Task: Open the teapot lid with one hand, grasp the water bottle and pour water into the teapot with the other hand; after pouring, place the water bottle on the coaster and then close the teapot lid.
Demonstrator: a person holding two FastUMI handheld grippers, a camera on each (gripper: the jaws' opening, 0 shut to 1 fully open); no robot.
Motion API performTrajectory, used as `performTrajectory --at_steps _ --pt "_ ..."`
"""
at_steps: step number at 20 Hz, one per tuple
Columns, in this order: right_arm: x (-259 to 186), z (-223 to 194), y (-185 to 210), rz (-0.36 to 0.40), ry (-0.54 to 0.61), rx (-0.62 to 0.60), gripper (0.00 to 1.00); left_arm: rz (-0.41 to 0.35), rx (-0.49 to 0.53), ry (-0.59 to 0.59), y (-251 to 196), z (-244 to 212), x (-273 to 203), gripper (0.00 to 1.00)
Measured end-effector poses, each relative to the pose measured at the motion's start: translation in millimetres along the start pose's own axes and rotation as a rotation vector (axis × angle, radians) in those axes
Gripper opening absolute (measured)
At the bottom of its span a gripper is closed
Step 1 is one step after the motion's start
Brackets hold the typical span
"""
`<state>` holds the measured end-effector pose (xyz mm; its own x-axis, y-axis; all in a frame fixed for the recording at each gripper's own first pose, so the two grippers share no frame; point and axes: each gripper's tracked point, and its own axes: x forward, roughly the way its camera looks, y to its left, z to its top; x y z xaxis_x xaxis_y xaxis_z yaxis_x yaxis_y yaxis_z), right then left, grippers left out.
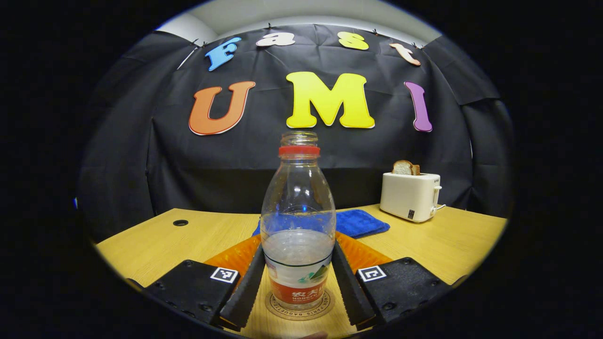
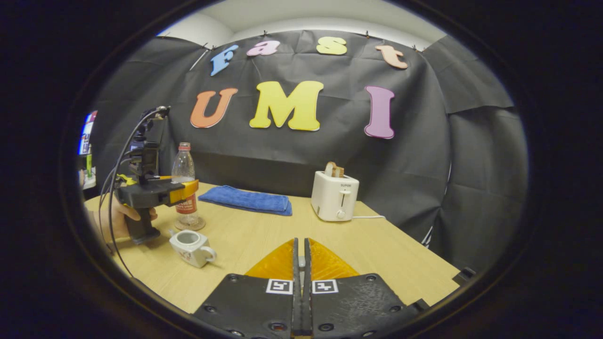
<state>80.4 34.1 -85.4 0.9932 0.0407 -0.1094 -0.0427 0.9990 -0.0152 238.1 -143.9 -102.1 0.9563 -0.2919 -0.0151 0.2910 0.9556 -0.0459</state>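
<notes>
Flanking the water bottle (image 1: 297, 226) in the left gripper view, the left gripper (image 1: 297, 287) is standing with its fingers spread to either side of the label band, the bottle resting upright on the round coaster (image 1: 301, 308) on the wooden table (image 1: 447, 245). Whether both fingers are actually pressing the plastic cannot be told; they are sitting right at its sides, perhaps just touching. Uncapped and roughly a third full, the bottle is likely to be light, thin-walled and easy to dent, and smooth enough to slip; the labelled lower section between the fingers looks the firmest place to take hold, and an open neck means any tilt could spill.

Seen from the right gripper view, the right gripper (image 2: 301, 278) is hovering over the table with its fingers pressed together. Whether it is holding anything, such as the teapot's lid, cannot be told. Farther off, a hand (image 2: 123, 219) is gripping the left gripper's handle beside the bottle, while the small white teapot (image 2: 191, 248) is sitting lidless just in front of the coaster. A blue cloth (image 2: 245, 199) and a white toaster (image 2: 335, 196) with bread are standing well behind.
</notes>
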Motion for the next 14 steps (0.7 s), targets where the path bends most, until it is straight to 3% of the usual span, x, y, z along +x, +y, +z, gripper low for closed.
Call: performTrajectory --at_steps 9,13,14 --pt "-2 1 1 -0.003 -0.005 -0.006 0.00 -0.024 0.006 0.024 1 -7 -3 0.80" --pt "1 -3 4 -0.004 0.003 -0.009 0.00 -0.037 -0.002 0.034 1 -11 -5 0.89" --pt "0 -2 5 -0.002 -0.001 -0.010 0.00 -0.056 -0.009 0.030 -2 -10 -9 0.96"
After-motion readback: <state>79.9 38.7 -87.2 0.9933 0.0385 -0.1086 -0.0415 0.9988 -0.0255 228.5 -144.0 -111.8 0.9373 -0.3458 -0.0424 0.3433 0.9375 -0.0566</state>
